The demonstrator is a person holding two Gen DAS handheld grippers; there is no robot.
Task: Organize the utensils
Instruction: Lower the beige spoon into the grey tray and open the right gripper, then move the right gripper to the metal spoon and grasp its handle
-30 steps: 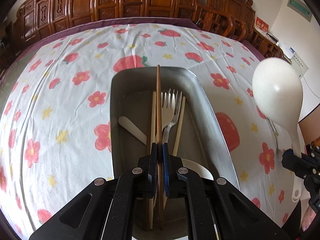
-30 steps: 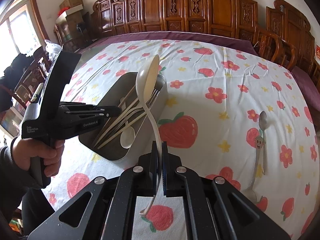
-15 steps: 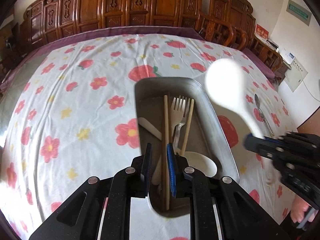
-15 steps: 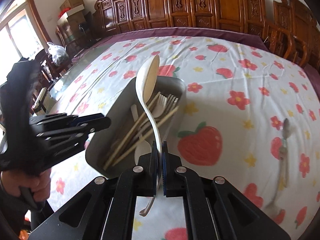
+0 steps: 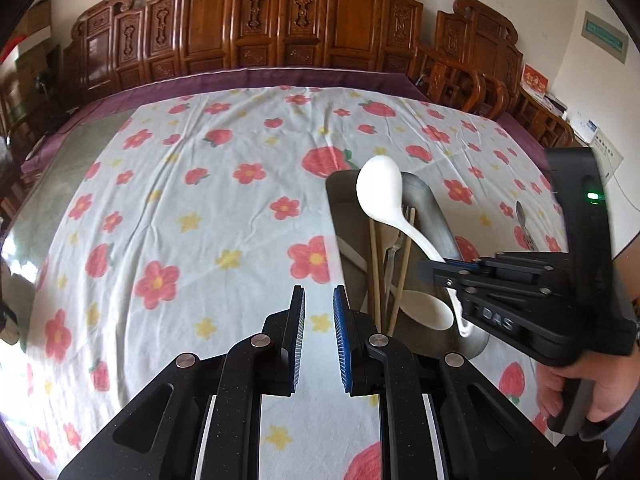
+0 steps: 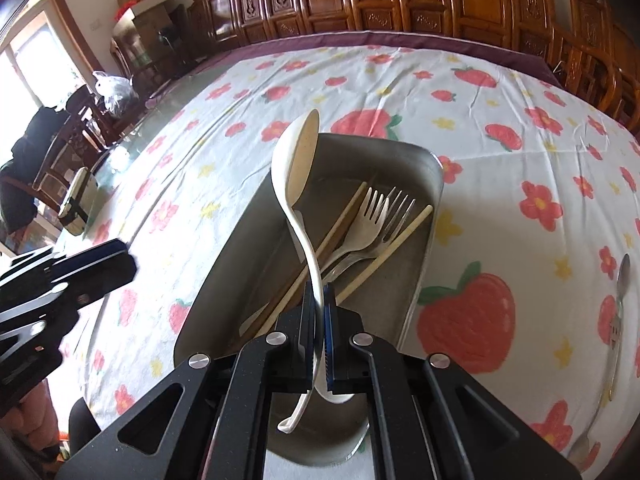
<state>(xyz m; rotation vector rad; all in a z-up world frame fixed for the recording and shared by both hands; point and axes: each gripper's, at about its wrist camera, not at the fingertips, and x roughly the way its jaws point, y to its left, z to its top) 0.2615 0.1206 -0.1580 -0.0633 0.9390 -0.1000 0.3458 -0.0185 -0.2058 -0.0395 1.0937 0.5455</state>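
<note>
A metal tray [image 6: 424, 256] on the flowered cloth holds chopsticks [image 6: 384, 256], forks [image 6: 372, 216] and a white spoon [image 5: 424, 310]. My right gripper [image 6: 318, 304] is shut on the handle of a large white ladle spoon [image 6: 294, 164], holding it tilted above the tray; it also shows in the left wrist view [image 5: 378, 192]. My left gripper [image 5: 319, 320] is open and empty, over the cloth just left of the tray [image 5: 432, 208].
A metal spoon and a fork [image 6: 618, 304] lie on the cloth to the right of the tray. Carved wooden chairs [image 5: 280, 24] line the far side of the table. A phone-like device [image 6: 74, 204] sits near the table's left edge.
My left gripper let go of the dark chopstick into the tray, opened, and drew back to the left. My right gripper carried the ladle spoon over the tray.
</note>
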